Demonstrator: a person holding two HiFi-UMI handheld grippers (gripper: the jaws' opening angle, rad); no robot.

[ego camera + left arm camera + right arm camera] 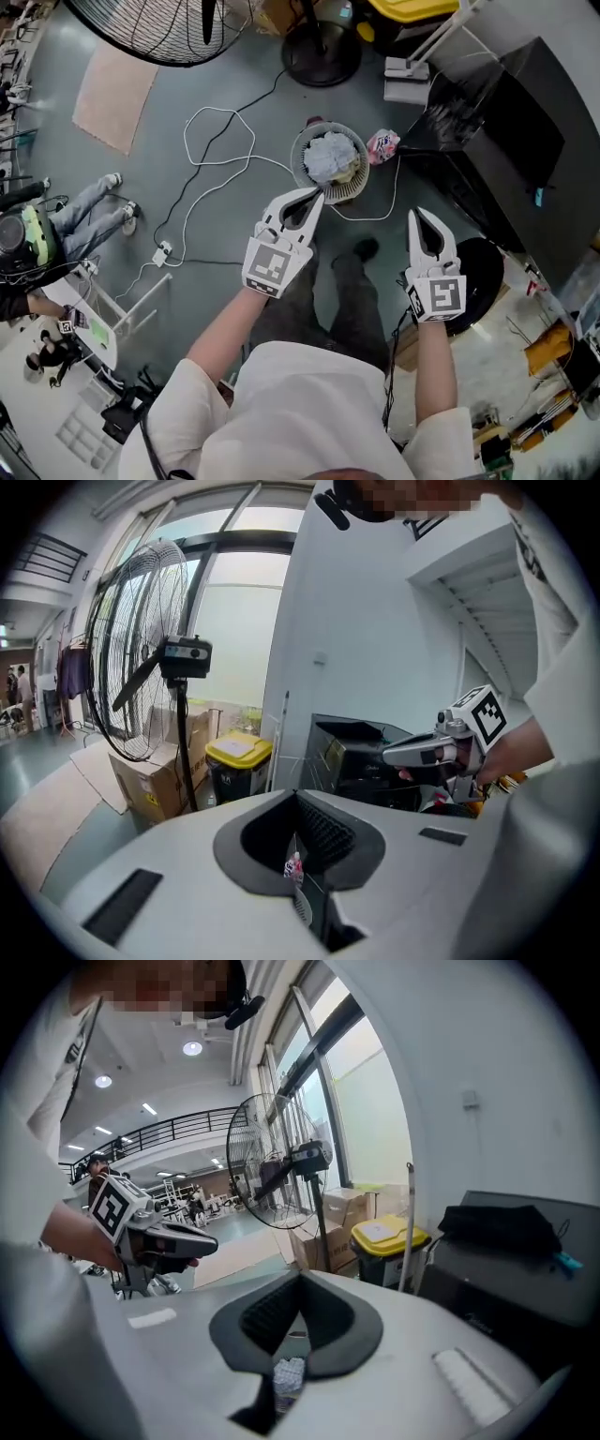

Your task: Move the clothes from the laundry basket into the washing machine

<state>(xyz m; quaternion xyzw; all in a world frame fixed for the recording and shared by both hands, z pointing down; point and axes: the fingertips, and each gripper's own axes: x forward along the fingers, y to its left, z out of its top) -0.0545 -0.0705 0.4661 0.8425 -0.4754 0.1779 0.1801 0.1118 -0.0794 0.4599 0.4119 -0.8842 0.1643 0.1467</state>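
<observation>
A round white laundry basket (302,176) stands on the grey floor, holding pale crumpled clothes (330,156). A pink cloth item (382,143) lies on the floor to its right. The black washing machine (511,141) stands at the right, also seen in the left gripper view (361,757) and in the right gripper view (525,1269). My left gripper (313,196) hangs just in front of the basket, shut and empty. To its right, my right gripper (418,217) is also shut and empty. Neither touches the clothes.
A large floor fan (164,33) and its round base (322,52) stand beyond the basket. A white cable (217,141) loops over the floor to the left. A yellow-lidded bin (412,9) is at the back. A person (84,216) sits at far left.
</observation>
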